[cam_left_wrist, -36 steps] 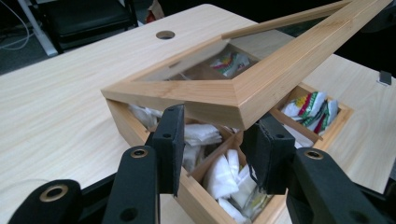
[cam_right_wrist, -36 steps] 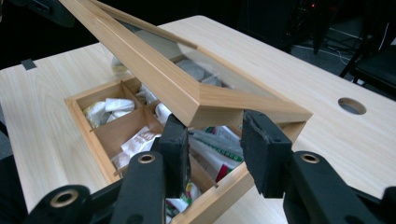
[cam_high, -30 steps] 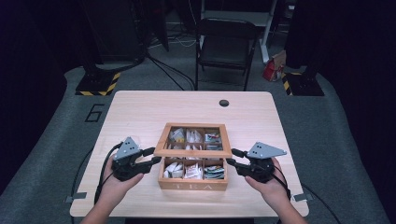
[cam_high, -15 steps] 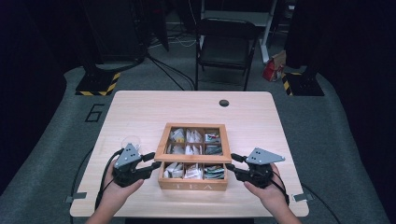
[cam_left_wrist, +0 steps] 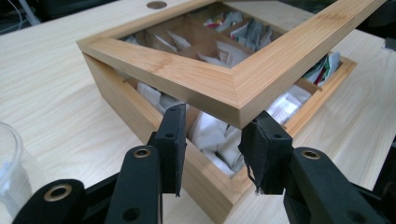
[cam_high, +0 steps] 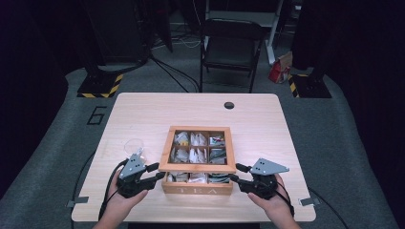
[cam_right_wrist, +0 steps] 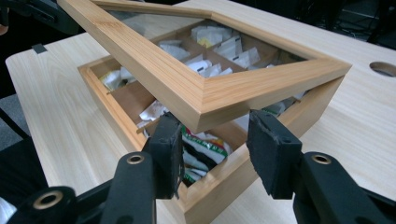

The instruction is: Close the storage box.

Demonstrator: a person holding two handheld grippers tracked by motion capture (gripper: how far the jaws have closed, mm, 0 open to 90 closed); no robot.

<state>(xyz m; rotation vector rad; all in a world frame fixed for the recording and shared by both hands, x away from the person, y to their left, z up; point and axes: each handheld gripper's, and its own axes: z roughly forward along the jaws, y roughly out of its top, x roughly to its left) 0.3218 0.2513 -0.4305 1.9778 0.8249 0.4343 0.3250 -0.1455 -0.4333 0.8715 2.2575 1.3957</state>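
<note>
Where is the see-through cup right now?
In the high view, the clear cup stands on the table's left side, left of the wooden tea box and just beyond the left hand-held gripper.

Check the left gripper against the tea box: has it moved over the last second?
Yes. The left gripper has drifted toward the table's near edge, from beside the tea box's middle to its front left corner, under the raised lid.

1. Both grippers, the left gripper [cam_high: 154, 172] and the right gripper [cam_high: 237, 173], are built in black.
2. A grey three-cornered plate tops each.
3. Black cables trail behind.
4. Brass-ringed screw holes are set in the jaws.
</note>
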